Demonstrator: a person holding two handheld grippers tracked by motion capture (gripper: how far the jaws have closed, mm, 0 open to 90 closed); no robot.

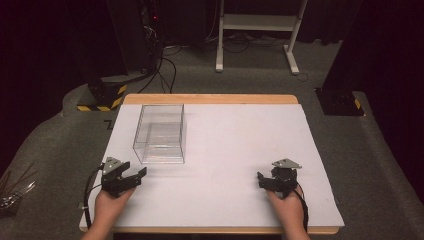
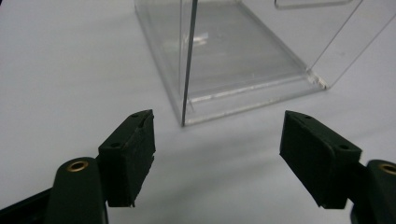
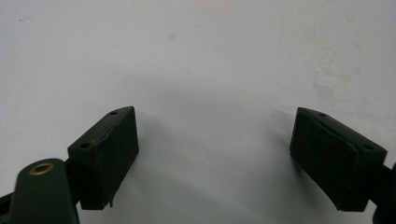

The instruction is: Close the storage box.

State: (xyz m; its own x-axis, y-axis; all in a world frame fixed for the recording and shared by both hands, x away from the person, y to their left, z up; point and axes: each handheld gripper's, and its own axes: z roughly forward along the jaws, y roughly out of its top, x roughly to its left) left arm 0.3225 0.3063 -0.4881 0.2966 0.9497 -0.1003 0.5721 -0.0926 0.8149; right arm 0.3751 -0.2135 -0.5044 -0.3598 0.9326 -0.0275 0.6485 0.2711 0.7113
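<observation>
Left gripper point(image 1: 134, 176) hovers with jaws wide and empty, just short of the clear square acrylic box point(image 1: 161, 134) standing on the white table sheet point(image 1: 235, 145). Right gripper point(image 1: 265, 181) rests well apart, jaws wide, holding nothing.

Both grippers point(image 1: 141, 173) point(image 1: 260, 179) are black, each topped by a grey three-cornered plate; brass-ringed holes sit behind the screw-holed pads point(image 2: 133, 154), black cables trailing behind

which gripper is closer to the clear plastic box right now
Left. The left gripper sits just short of the clear box, jaws open toward its near corner. The right gripper rests far across the table.
</observation>
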